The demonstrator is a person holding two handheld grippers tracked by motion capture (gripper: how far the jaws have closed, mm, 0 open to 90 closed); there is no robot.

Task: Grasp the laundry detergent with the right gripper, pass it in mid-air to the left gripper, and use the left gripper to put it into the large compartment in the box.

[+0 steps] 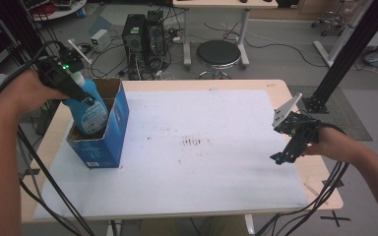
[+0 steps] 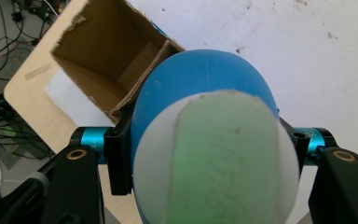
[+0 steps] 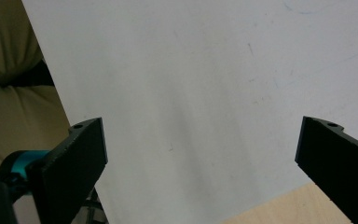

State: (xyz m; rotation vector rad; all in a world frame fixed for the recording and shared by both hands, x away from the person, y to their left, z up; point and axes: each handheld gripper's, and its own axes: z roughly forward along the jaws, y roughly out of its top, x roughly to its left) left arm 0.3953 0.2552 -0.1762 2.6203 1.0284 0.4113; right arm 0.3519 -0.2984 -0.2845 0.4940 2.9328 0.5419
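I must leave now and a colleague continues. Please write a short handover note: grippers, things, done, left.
Left gripper: shut on the blue plastic bottle with white cap, held at its upper part.
Bottle: lower part inside the open blue cardboard box at the table's left side, not yet released.
Right gripper: open, holds nothing, over the white table sheet at the right.
Left to do, likely: seat the bottle and release it.

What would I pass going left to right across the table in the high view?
Left gripper clamped on the blue bottle → open blue cardboard box → brown stain on the white sheet → right gripper, holding nothing.
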